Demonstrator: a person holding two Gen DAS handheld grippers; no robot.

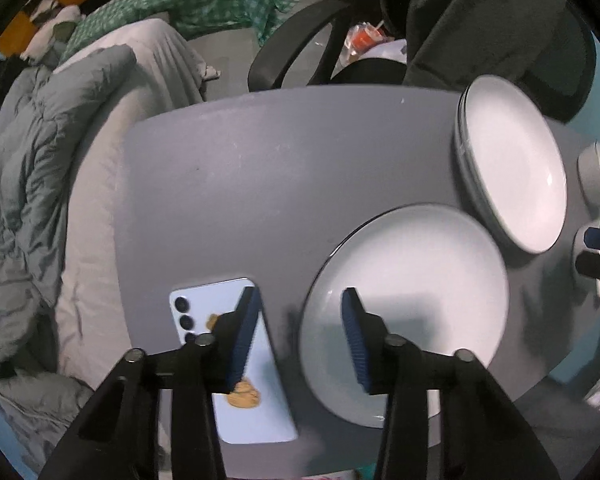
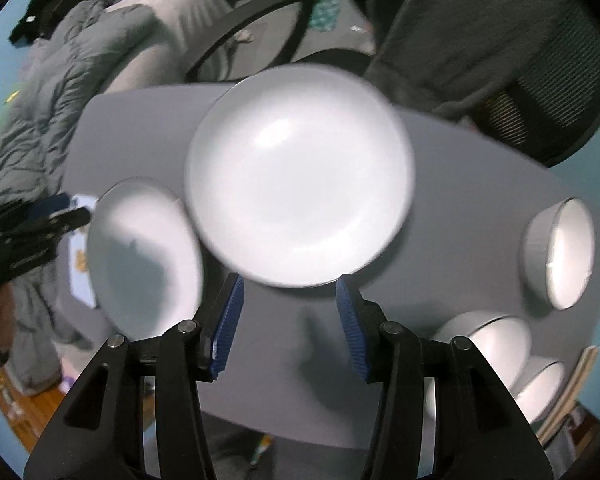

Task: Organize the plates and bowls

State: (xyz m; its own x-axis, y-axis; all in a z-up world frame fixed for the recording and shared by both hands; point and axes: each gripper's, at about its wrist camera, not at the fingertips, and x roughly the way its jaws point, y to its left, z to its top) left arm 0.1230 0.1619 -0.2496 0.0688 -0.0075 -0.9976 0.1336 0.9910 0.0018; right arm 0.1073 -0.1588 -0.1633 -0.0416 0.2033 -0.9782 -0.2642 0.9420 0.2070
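A single white plate lies on the grey table; it also shows in the right wrist view. A stack of white plates sits behind it, and shows in the right wrist view. My left gripper is open and empty, its right finger over the single plate's left rim. My right gripper is open and empty, just in front of the stack. Three white bowls stand at the right.
A light blue phone lies on the table under my left gripper's left finger. A black office chair with a dark garment stands behind the table. A bed with a grey duvet is at the left.
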